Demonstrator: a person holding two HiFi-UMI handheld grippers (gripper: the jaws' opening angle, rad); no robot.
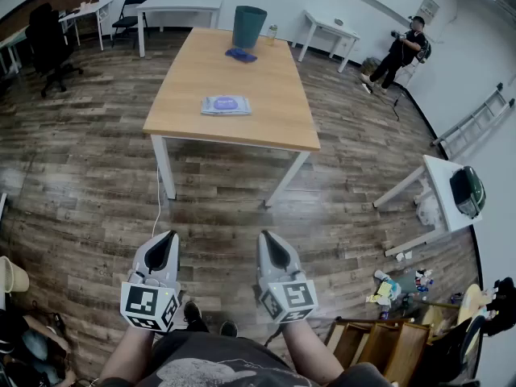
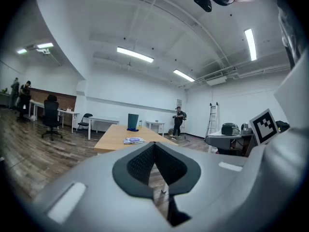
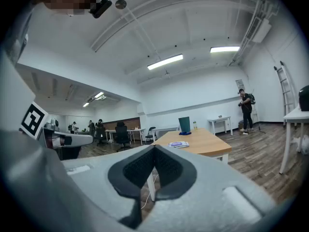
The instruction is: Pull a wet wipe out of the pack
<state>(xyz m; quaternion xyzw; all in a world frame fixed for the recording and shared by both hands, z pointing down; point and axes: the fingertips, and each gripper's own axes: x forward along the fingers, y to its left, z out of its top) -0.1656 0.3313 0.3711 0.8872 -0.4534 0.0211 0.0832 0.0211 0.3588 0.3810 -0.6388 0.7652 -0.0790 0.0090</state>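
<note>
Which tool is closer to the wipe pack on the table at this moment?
Right, but only barely. The right tool and left tool both hang over the floor, well short of the table. The pack lies ahead between them, slightly less sideways from the right one.

Wipe pack (image 1: 226,105) on table (image 1: 274,95), near front edge; bin (image 1: 249,26) and cloth (image 1: 240,55) at far end.

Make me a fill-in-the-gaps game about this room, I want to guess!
The wet wipe pack lies on the wooden ____.
The left gripper and right gripper both have their jaws ____.
The cloth beside the teal bin is coloured ____.
Missing words: table, shut, blue.
</note>
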